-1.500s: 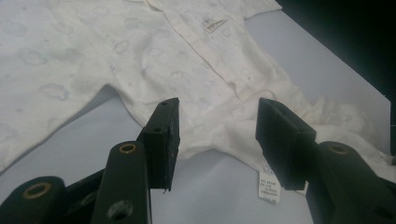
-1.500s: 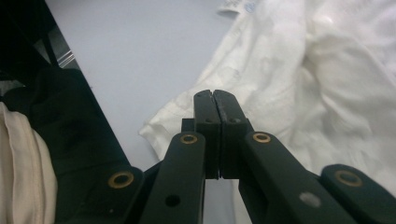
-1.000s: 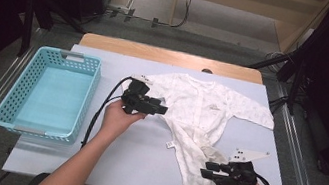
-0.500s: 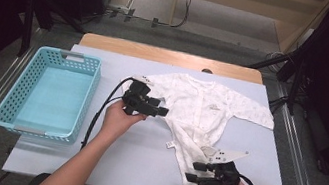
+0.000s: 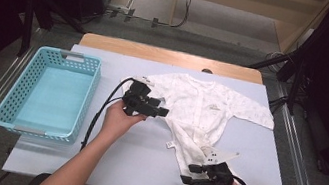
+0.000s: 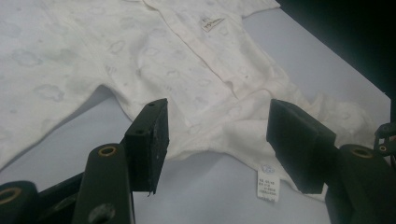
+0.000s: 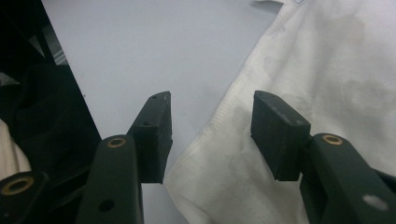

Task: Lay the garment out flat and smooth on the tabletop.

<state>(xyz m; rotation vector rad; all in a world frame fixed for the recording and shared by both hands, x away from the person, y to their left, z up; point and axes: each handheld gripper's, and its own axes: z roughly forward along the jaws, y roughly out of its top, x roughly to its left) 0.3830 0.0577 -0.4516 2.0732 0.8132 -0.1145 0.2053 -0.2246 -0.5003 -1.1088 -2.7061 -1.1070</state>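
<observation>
care label (image 6: 267, 183) — print too small to read | garment (image 7: 327, 70) — cut off by frame edges

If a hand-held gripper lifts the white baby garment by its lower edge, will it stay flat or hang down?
The baby garment would probably droop: thin cloth, already rumpled near its bottom. It looks light. The rest may drag along the table.

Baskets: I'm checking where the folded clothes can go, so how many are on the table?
1. The blue basket sits at the table's left side, left of the white baby suit.
</observation>
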